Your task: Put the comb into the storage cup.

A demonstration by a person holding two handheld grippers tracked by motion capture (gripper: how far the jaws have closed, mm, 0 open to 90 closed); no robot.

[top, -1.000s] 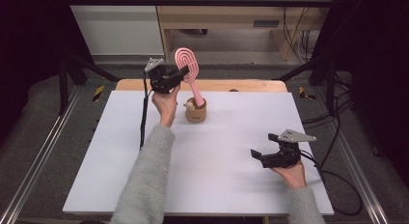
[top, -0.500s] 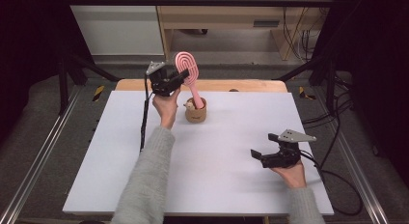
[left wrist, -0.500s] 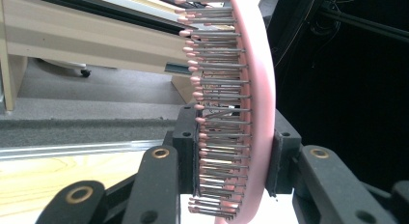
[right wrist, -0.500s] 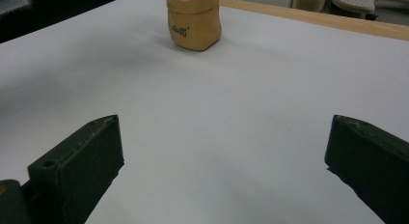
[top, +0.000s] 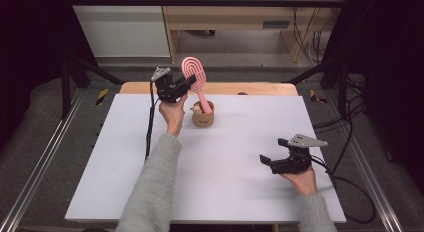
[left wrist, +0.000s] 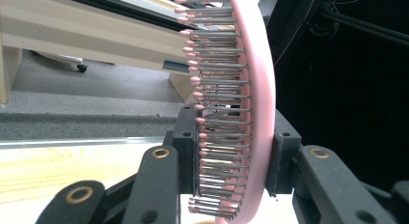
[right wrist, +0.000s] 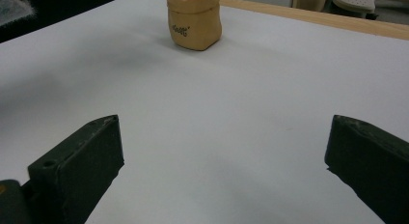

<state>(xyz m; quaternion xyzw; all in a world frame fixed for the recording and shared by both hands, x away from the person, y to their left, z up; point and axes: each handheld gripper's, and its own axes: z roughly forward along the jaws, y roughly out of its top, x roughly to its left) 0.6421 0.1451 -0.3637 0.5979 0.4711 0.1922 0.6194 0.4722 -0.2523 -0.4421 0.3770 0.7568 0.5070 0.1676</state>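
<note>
So my left gripper (top: 187, 82) is clamped on the head of the pink brush (top: 195, 74), whose handle runs down into the little tan pot (top: 203, 117) near the table's (top: 125, 162) far edge. My left gripper view shows bristles squeezed sideways between the jaws. My right gripper (top: 270, 162) idles wide open and empty near the right edge.
</note>
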